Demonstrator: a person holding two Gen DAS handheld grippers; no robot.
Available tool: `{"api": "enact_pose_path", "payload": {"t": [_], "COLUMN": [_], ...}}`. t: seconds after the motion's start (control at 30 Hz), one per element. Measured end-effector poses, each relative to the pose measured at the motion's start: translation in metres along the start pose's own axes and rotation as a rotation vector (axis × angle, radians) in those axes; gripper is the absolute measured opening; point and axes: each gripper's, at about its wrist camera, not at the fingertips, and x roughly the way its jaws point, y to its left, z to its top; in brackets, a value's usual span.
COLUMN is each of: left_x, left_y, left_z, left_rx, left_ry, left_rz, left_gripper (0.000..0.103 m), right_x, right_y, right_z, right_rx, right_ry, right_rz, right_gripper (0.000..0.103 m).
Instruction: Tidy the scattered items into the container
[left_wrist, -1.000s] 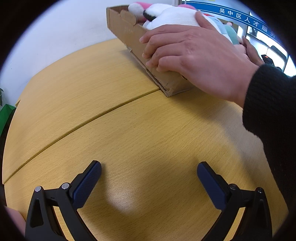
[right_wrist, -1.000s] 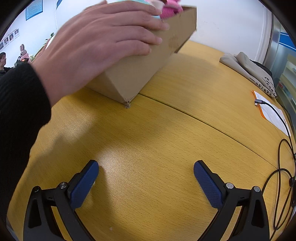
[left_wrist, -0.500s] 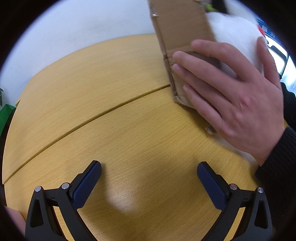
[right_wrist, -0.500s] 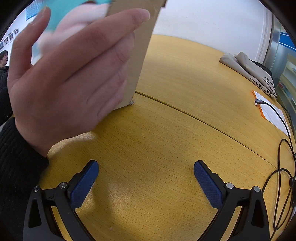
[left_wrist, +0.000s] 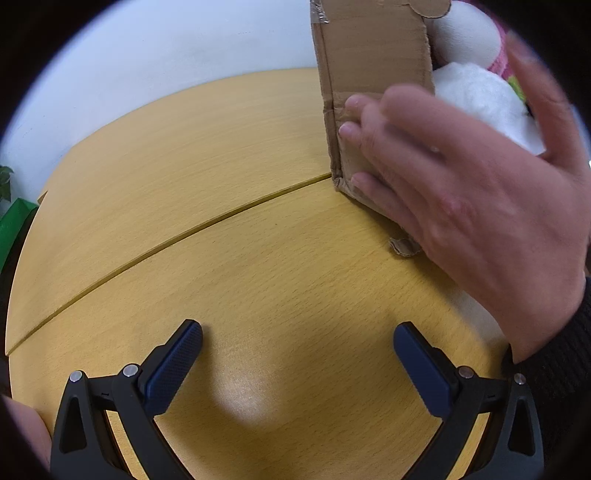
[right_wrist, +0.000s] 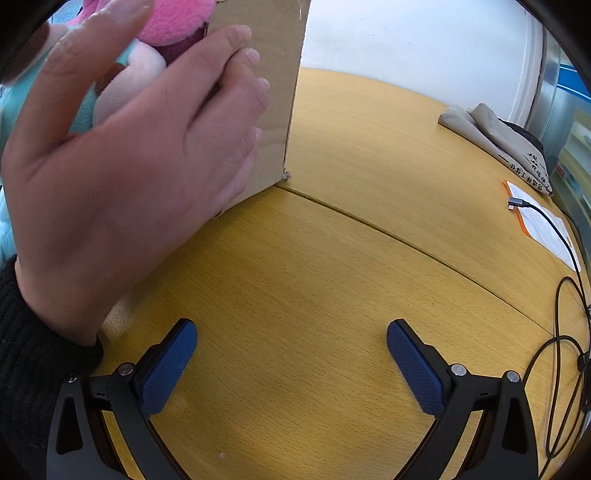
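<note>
Left wrist view: the left gripper (left_wrist: 297, 354) sits spread and empty over bare wooden table (left_wrist: 229, 266) — open room ahead. A hand (left_wrist: 472, 192) tips the cardboard box (left_wrist: 373, 55) on edge, a white plush (left_wrist: 484, 99) inside.

Right wrist view: the right gripper (right_wrist: 291, 354), also wide apart and empty; box (right_wrist: 273, 74) at upper left, pink plush (right_wrist: 173, 22) showing; a cable (right_wrist: 561, 295) lies near the table's right edge.
</note>
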Motion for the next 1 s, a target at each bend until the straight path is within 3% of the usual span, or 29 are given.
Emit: {"api": "enact_pose_path", "payload": {"t": [1.0], "left_x": [0.0023], "left_y": [0.0025], "left_z": [-0.003], "left_rx": [-0.01], "left_ry": [0.0], "left_rz": [0.007], "left_gripper": [0.103], "right_x": [-0.0003], "right_y": [-0.0004], "right_z": [-0.0001], "right_rx": [0.0], "right_ry": [0.0], "right_rz": [0.0], "right_gripper": [0.103]}}
